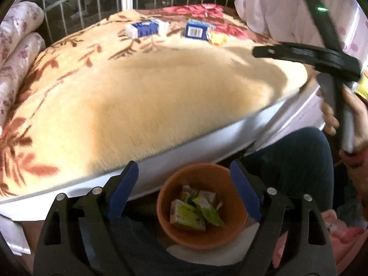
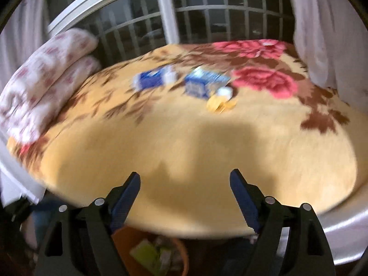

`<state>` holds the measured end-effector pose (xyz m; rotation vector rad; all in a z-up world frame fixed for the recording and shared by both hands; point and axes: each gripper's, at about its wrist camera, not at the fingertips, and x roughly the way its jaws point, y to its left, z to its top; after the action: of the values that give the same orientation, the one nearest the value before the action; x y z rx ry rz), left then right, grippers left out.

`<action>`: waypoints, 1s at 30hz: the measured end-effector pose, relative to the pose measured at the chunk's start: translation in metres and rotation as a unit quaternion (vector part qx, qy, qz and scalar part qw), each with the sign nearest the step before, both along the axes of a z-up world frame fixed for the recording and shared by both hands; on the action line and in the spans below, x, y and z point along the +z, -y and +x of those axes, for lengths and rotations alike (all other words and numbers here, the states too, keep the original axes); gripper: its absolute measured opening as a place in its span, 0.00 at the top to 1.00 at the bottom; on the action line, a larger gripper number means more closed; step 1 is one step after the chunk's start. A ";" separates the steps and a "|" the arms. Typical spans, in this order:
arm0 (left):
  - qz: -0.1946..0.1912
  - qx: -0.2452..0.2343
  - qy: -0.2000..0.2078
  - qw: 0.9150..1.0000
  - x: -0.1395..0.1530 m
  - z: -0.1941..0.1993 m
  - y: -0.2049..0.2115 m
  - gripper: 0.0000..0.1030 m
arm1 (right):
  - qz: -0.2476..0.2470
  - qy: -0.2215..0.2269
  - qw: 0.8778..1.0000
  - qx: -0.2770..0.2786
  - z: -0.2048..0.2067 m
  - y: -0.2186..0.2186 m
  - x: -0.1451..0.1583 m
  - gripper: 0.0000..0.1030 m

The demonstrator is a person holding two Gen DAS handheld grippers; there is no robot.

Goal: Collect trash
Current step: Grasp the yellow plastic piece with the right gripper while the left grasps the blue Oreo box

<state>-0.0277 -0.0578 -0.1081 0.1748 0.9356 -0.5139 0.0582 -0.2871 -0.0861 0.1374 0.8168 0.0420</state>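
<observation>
An orange bin (image 1: 226, 237) stands on the floor by the bed and holds several green and yellow wrappers (image 1: 193, 209). My left gripper (image 1: 184, 172) is open and empty right above the bin. On the far side of the floral blanket (image 1: 138, 92) lie a blue and white carton (image 1: 147, 28), a blue box (image 1: 195, 30) and a yellow scrap (image 1: 217, 38). My right gripper (image 2: 185, 181) is open and empty over the blanket's near edge, well short of the carton (image 2: 154, 79), box (image 2: 202, 84) and scrap (image 2: 220, 104). The bin (image 2: 147, 250) shows blurred below it. The right gripper's body (image 1: 322, 53) shows at the left view's right edge.
Two rolled floral pillows (image 2: 46, 80) lie at the bed's left. A barred window (image 2: 207, 20) is behind the bed. White curtains (image 2: 331, 34) hang at the right. The person's legs (image 1: 294, 156) are beside the bin.
</observation>
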 end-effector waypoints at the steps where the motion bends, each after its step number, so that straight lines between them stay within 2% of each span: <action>1: -0.002 0.001 0.001 1.000 0.002 0.002 0.000 0.22 | -0.004 0.000 1.000 -0.007 0.014 0.002 -0.001 0.23; 7: -0.008 0.014 0.006 1.000 0.008 0.011 -0.002 0.22 | -0.022 -0.027 0.998 -0.043 0.093 0.011 -0.015 0.23; 13: -0.015 0.027 0.002 1.000 0.009 0.021 -0.010 0.22 | -0.021 -0.065 0.994 -0.079 0.149 0.019 -0.035 0.24; 15: -0.017 0.030 -0.001 0.999 0.008 0.024 -0.011 0.22 | -0.014 -0.082 0.993 -0.087 0.158 0.023 -0.043 0.35; 16: -0.018 0.033 -0.002 0.999 0.008 0.026 -0.012 0.22 | -0.007 -0.093 0.992 -0.089 0.162 0.026 -0.048 0.46; 18: -0.020 0.035 -0.003 0.999 0.008 0.029 -0.013 0.22 | 0.007 -0.100 0.990 -0.095 0.164 0.030 -0.053 0.48; 24: -0.026 0.033 0.001 0.999 0.014 0.034 -0.008 0.22 | 0.021 -0.077 0.993 -0.091 0.151 0.033 -0.042 0.49; 30: -0.049 0.026 0.009 0.998 0.029 0.058 0.004 0.22 | 0.031 -0.043 0.996 -0.069 0.111 0.036 -0.017 0.49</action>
<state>0.0305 -0.0617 -0.0794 0.0659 0.8932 -0.5094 0.1692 -0.3232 -0.1030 0.2557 0.8912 -0.0699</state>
